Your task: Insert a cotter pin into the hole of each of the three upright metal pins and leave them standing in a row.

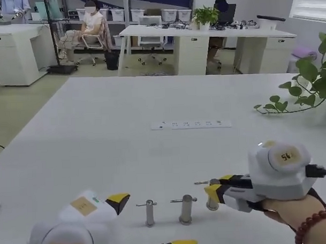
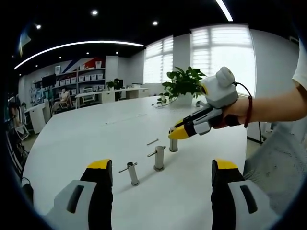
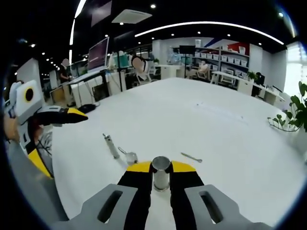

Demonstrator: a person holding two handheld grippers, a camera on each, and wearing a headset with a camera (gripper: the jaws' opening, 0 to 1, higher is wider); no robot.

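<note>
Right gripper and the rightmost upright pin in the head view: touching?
Touching. In the right gripper view, the right gripper has both yellow-tipped jaws closed against the sides of the rightmost pin, with no gap on either side.

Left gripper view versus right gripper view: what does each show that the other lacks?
Left gripper view: the right gripper side-on, held in a hand. Right gripper view: its jaws shut on the third metal pin, and the left gripper from the side, open. Both: the first metal pin and second metal pin, both already pinned, and a loose cotter pin on the table.
</note>
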